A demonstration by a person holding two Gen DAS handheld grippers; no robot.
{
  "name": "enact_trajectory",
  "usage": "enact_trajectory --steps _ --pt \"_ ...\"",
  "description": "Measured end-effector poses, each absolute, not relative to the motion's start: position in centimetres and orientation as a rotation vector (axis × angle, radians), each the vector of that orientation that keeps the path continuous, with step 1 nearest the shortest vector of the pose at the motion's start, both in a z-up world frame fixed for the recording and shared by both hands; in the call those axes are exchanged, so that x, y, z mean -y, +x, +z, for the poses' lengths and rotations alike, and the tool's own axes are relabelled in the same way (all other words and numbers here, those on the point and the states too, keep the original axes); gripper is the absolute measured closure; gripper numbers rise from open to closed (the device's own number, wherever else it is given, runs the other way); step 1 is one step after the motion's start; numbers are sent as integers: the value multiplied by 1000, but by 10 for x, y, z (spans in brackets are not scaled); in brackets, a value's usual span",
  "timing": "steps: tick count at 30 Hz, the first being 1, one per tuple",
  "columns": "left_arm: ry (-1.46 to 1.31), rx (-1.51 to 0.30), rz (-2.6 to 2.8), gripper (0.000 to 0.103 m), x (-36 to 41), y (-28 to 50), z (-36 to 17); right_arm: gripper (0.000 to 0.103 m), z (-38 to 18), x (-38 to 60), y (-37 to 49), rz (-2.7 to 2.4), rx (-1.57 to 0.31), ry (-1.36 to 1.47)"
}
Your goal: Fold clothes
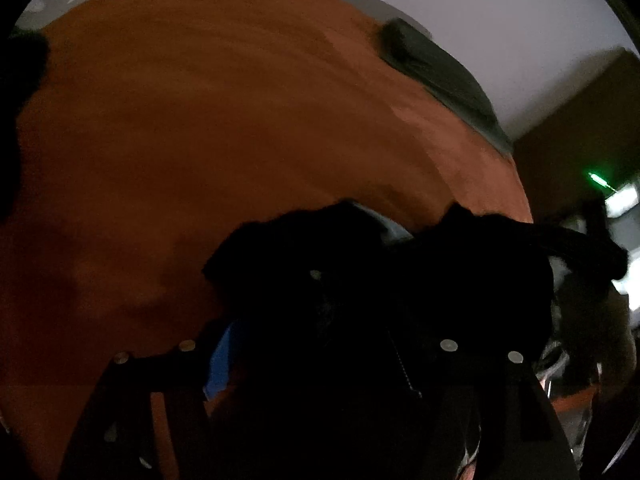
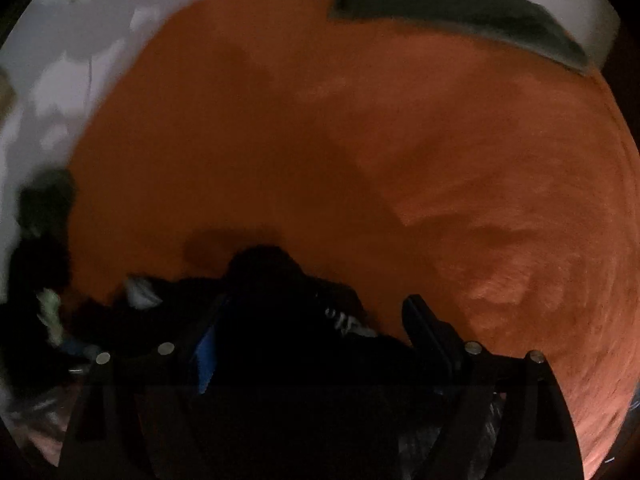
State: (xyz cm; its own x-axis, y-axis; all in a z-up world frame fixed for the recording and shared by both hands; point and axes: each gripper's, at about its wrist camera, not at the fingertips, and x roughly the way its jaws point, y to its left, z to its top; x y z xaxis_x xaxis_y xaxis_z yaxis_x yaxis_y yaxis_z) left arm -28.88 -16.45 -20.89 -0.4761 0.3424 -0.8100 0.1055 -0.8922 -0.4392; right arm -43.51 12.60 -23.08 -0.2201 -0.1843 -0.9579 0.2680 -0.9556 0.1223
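Observation:
A black garment is heaped over my left gripper. Only the left finger's blue pad shows, set far to the side, so the jaws stand wide; the right finger is hidden under the cloth. A black sleeve stretches off to the right. In the right wrist view the same black garment, with a small white print, lies bunched between the spread fingers of my right gripper. Its blue left pad and dark right finger stand well apart, not pressing the cloth.
An orange blanket covers the bed under both grippers. A dark grey pillow lies at its far edge, against a pale wall. Dark clothing and pale items sit at the left. A green light glows at the right.

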Motion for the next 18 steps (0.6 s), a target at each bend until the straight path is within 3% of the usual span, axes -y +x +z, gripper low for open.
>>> enact_trajectory --steps 1,7,9,14,18 --pt "-1513 644 2489 95 162 -288 -209 97 -239 -124 -436 -2235 -138 1781" --pt "-1309 583 2589 95 163 -280 -159 100 -136 -137 -402 -2486 42 1432" --pt "-1203 524 2633 95 163 -282 -120 100 -101 -142 -390 -2559 105 1303" --pt "-896 340 2776 95 153 -307 23 100 37 -161 -361 -2742 170 897" --pt "-584 394 2854 95 145 -307 165 100 155 -182 -318 -2839 198 485"
